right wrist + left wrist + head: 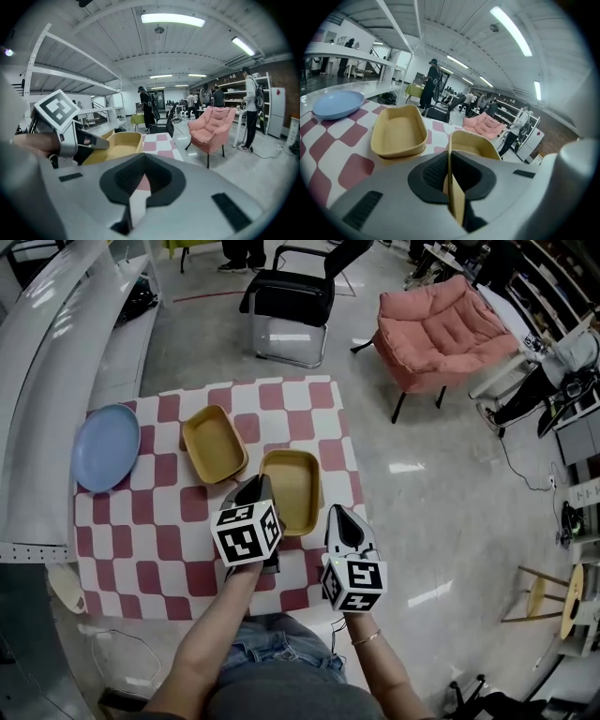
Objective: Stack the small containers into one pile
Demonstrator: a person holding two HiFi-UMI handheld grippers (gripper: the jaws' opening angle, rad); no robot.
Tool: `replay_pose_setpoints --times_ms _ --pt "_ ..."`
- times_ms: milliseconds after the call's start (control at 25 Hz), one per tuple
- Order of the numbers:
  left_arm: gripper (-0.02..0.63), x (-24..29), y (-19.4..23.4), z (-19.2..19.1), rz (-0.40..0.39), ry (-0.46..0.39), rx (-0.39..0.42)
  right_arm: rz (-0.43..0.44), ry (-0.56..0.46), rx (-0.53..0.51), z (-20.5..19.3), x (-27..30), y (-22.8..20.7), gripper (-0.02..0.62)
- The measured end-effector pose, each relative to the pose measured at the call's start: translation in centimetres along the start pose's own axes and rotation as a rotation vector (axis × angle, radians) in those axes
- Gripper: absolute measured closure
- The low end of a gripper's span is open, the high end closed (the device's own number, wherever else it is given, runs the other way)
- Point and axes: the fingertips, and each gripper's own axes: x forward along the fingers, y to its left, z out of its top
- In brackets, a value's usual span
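Observation:
Two shallow yellow containers are on the red-and-white checked table (pixel 150 540). The far container (pixel 214 442) (pixel 398 131) rests flat on the cloth. My left gripper (pixel 255 486) (pixel 451 171) is shut on the near-left rim of the nearer container (pixel 292 486) (pixel 471 143), whose thin yellow wall is pinched between the black pads. That container looks raised a little off the cloth in the right gripper view (pixel 117 143). My right gripper (pixel 341 517) (pixel 139 185) sits just right of it near the table's right edge, shut and holding nothing.
A blue plate (pixel 105 446) (pixel 337 103) lies at the table's left edge. A white shelf rail (pixel 47 362) runs along the left. Beyond the table stand a black chair (pixel 291 301) and a pink armchair (pixel 441 329). People stand in the background.

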Motion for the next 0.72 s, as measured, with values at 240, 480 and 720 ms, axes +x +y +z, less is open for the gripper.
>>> replay_pose_setpoints --times_ms 240,480,720 --pt "0.575 -3.5 3.1 3.2 0.047 -0.100 -0.067 0.077 -0.013 -0.040 0.9 1.1 3.0 0.584" --pt "0.575 -6.7 7.0 6.2 0.121 -0.196 -0.136 0.190 -0.027 -0.095 2.6 2.5 7.2 0.584" --pt "0.575 -8.0 11.3 8.5 0.182 -0.263 -0.193 0.268 -0.026 -0.137 3.4 4.2 11.1 0.584"
